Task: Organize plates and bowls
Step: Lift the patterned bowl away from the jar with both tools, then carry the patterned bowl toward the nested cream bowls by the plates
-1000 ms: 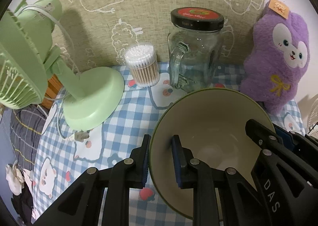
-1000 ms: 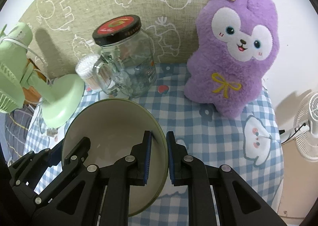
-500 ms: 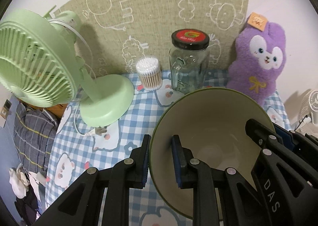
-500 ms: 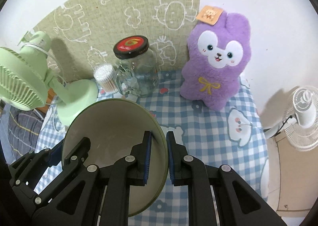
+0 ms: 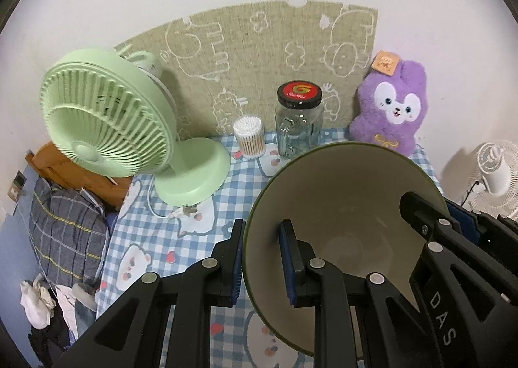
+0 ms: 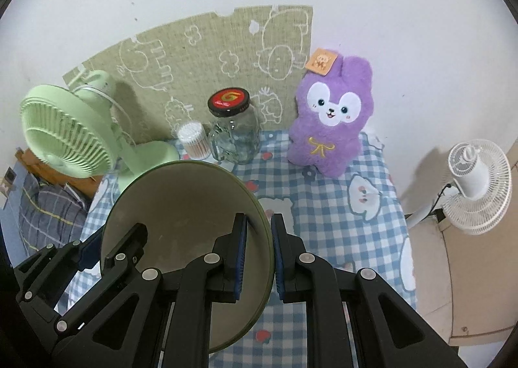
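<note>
The bowl [image 5: 343, 206] is held clear above the table [image 5: 226, 206] by both grippers at once, each clamped on an opposite part of its rim. The left gripper [image 5: 260, 258] is closed on the rim's left side, one finger outside the wall and the other inside; the right gripper [image 6: 259, 251] is closed likewise on the right side. The step in hand is judged to be a carry of the bowl to wherever the dishes are to be gathered, though no plates, other bowls or rack are shown in either view, so the destination cannot be told. For the carry to go well, the two hands should be moved together at one pace and kept the same distance apart, since a thin rim pinched at two points could be twisted or pulled out of a grip if one side leads. The bowl is best kept level and lifted high enough to pass over the jar [image 5: 299, 118] and the fan [image 5: 110, 118] behind it. The bowl is seen to be empty, its cream inside bare. The lidded glass jar appears empty too, though this is not certain through the glass, and the tub [image 5: 249, 138] beside it is packed with cotton swabs.
</note>
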The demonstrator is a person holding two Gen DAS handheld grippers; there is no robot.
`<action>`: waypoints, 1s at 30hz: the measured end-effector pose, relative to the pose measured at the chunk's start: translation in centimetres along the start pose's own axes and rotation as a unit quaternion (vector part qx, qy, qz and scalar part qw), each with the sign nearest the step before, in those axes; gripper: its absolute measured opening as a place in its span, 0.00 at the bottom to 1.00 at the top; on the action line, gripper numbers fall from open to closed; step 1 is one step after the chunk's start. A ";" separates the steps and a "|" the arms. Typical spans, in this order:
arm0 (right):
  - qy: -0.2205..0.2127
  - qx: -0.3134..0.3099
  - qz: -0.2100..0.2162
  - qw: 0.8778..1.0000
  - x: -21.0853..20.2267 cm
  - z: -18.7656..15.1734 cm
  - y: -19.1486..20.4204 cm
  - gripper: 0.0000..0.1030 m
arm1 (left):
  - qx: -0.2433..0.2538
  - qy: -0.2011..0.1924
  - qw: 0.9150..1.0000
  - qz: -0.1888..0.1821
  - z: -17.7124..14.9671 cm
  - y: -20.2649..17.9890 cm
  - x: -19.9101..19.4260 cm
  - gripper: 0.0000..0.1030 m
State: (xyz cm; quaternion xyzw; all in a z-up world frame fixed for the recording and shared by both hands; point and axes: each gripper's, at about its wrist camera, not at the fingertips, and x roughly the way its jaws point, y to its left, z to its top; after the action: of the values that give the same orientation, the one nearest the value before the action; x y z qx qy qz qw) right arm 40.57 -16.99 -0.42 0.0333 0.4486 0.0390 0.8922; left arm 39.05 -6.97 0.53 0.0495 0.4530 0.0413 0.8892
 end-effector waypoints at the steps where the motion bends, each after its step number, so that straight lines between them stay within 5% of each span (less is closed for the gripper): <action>1: -0.002 0.001 -0.001 1.000 -0.6 -0.2 0.1 0.18 | 0.000 -0.002 1.000 -0.001 -0.1 0.1 -0.5 0.18; 30: -0.044 0.008 -0.024 0.999 -13.6 -9.7 4.6 0.18 | 0.014 -0.037 0.999 -0.027 -8.8 4.4 -12.0 0.18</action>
State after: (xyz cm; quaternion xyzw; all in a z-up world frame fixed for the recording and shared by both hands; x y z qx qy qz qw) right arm 24.55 -13.51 5.10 0.0313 0.4099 0.0129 0.9115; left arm 24.75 -3.63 5.57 0.0516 0.4219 0.0091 0.9051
